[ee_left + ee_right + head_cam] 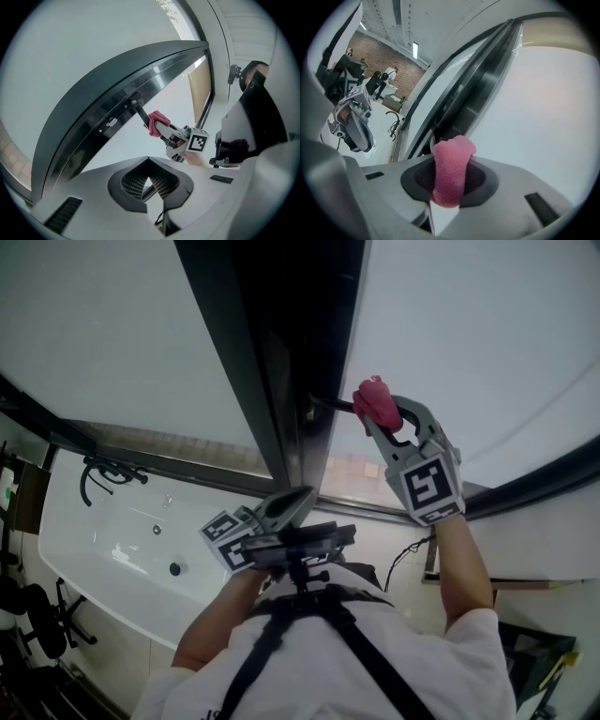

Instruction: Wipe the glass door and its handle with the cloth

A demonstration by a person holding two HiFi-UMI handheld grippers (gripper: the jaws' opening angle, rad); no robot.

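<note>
Pinching a pink cloth between its jaws, the right claw is reaching up to the dark handle of the glass door. The cloth is bunching into a thick roll, with its rounded end sticking out past the jaw tips. That end is pressing against the outer end of the handle. The handle is a short black bar that is jutting out from the dark door frame, which is running between two frosted panes. The left gripper view is showing a small lock plate on the frame just below where the bar is joining it. The person's right forearm is stretching up behind the marker cube.

The left claw is hanging lower, just in front of the person's chest, and is pointing up towards the frame. Its jaws are meeting at the tips and are gripping nothing. Its own view is showing it apart from the door, well below the handle and the cloth.

A white bathtub is lying beyond the person's left arm, with a black tap fitting sitting at its far rim. Black harness straps are crossing the person's white shirt.
</note>
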